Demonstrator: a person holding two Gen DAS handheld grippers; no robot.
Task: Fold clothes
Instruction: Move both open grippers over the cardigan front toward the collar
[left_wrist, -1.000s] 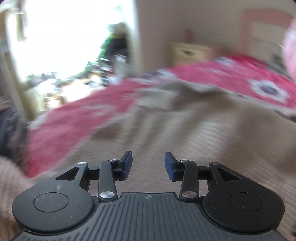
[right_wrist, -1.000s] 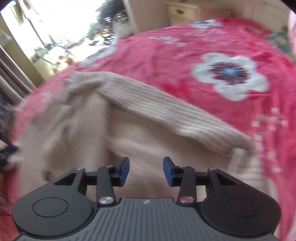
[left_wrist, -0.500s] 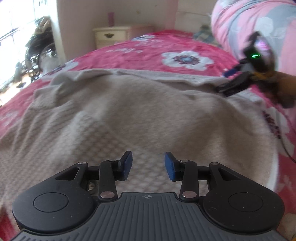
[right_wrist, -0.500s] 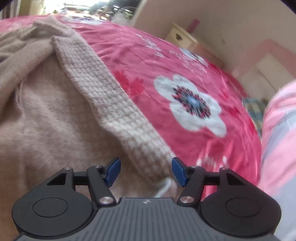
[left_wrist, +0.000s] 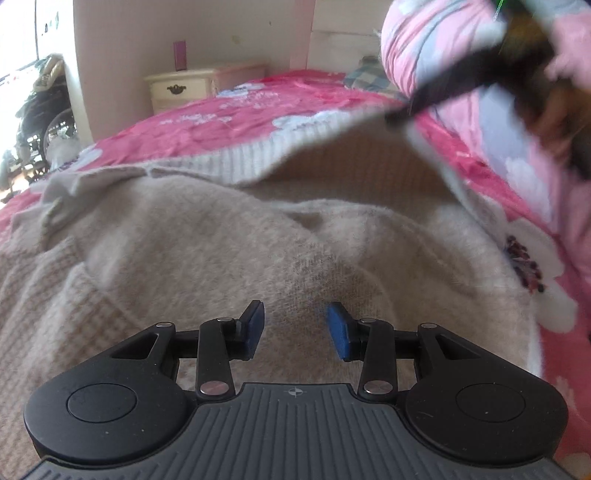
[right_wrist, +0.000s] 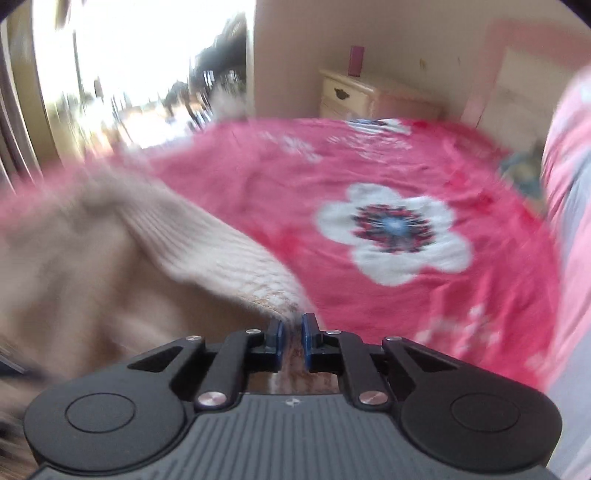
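Note:
A beige knitted sweater (left_wrist: 207, 236) lies spread on a pink flowered bedspread (left_wrist: 258, 110). My left gripper (left_wrist: 295, 326) hovers open just above the sweater's fuzzy body, nothing between its blue pads. My right gripper (right_wrist: 291, 341) is shut on the sweater's ribbed hem (right_wrist: 229, 251), which it lifts off the bed. In the left wrist view the right gripper (left_wrist: 399, 114) shows blurred at the upper right, holding the raised hem (left_wrist: 258, 158) with a hand behind it.
A cream nightstand (left_wrist: 184, 86) with a pink object on top stands against the far wall. A pink and grey quilt (left_wrist: 461, 48) is bundled at the right. A bright doorway with clutter (right_wrist: 147, 74) lies to the left.
My right gripper went from open beside the hem to shut on it and has lifted it. My left gripper stayed open, and its view turned right across the sweater.

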